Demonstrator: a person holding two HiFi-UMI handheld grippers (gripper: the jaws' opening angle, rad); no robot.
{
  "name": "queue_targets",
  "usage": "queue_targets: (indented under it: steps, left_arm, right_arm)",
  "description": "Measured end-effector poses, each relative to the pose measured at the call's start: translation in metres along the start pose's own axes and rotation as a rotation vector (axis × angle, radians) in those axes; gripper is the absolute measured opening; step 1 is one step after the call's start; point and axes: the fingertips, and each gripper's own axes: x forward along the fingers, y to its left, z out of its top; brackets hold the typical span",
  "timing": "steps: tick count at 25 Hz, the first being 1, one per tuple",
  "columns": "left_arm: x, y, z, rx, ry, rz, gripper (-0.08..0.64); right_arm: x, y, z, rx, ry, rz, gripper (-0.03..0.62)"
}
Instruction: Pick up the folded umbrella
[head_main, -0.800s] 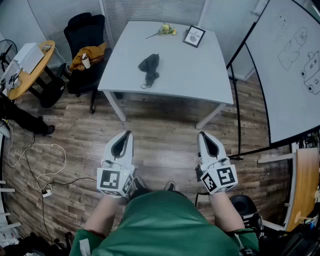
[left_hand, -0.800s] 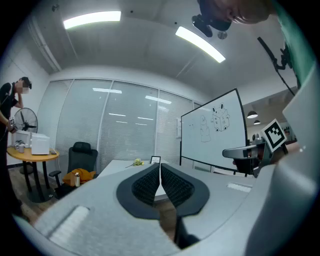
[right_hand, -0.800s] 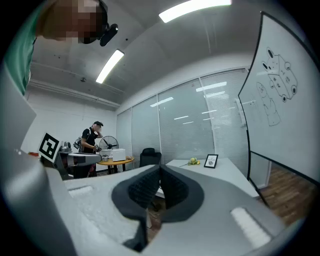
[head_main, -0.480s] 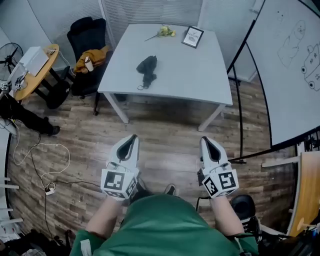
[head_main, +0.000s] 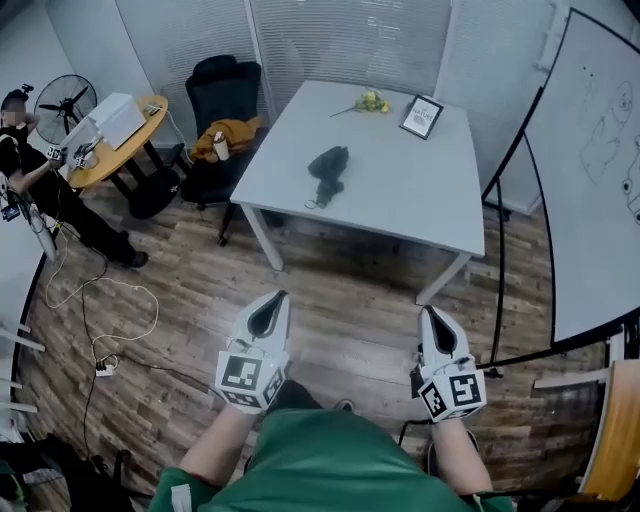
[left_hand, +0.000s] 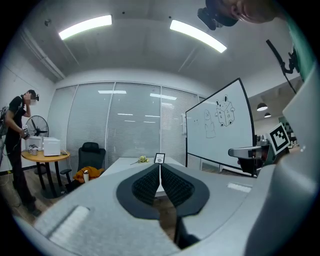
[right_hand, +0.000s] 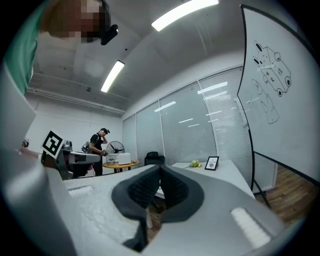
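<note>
Whiteboard fills the right edge of the head view. White table sits upper centre, with a black office chair to its upper left. Left gripper is at lower centre-left and right gripper at lower centre-right. Both are over the wood floor, jaws pressed together, nothing between them. Folded umbrella, black, lies on the table's left-centre part, well apart from both grippers. Picture frame and yellow flowers stand at the table's top edge.

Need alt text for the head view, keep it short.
A black folded umbrella lies untouched on a white table across the wood floor. In the foreground a person in green holds the left tongs and right tongs, both shut and empty, short of the table.
</note>
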Motion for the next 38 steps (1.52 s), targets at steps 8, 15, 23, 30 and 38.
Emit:
queue_targets:
  steps: [8,15,23,30,38]
  left_arm:
    - [0.028,0.022,-0.009,0.01,0.032,0.026,0.017]
    - [0.085,0.054,-0.001,-0.025,0.006,-0.011,0.016]
    - [0.174,0.103,0.005,-0.058,0.004,-0.085,0.015]
    - [0.214,0.152,-0.011,-0.104,0.022,-0.158,0.015]
    - [0.241,0.199,-0.034,-0.165,0.052,-0.127,0.015]
  right_arm:
    - [0.022,-0.018,-0.013,0.039,0.011,-0.009,0.003]
    - [0.057,-0.034,-0.002,0.012,0.02,-0.067,0.003]
    - [0.137,-0.059,0.005,-0.005,0.056,-0.154,0.002]
    - [0.217,-0.048,-0.004,0.018,0.103,-0.157,0.002]
    - [0.278,-0.039,-0.01,-0.002,0.159,-0.128,0.002]
